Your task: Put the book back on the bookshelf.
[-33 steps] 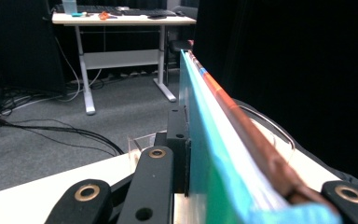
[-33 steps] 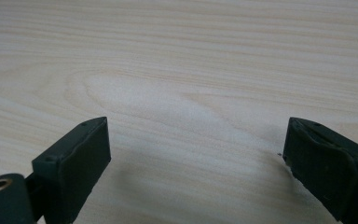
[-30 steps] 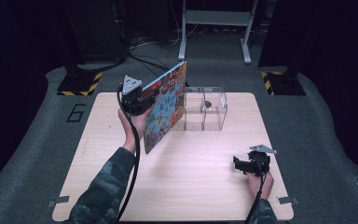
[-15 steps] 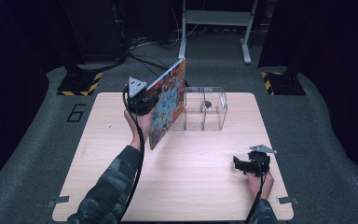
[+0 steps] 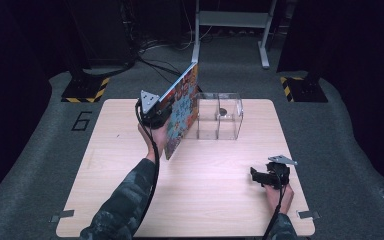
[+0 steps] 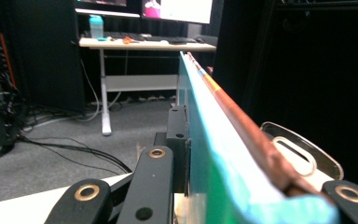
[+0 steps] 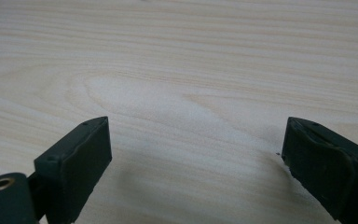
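Right gripper [image 5: 260, 176]: rests at the near right of the pale wooden table [image 5: 220, 200], held low over the board; in the right gripper view its two black jaws stand wide apart with bare wood between them, nothing held.

Left gripper [image 5: 156, 116]: held up left of centre, past the table's middle; jaws clamped on the lower edge of the large flat picture book with a colourful printed cover [image 5: 182, 107]. In the left gripper view the teal board edge [image 6: 205, 140] runs straight out from between the jaws.

Book, attitude: stands on edge, tilted, its long axis running from near-left and low to far-right and high; its near bottom corner hangs just above the table, not clearly touching.

Deciding relation: the clear plastic box divided into compartments [image 5: 219, 116] sits immediately right of the book's face, just beside it, at the far centre of the table. A small dark item lies in its far compartment.

Nearer hand: the left, by a wide margin; the right gripper is well apart from both book and box.

Judgement: the book appears bound for the table or the box, so the next move depends on keeping its leaning top edge clear of the box wall.
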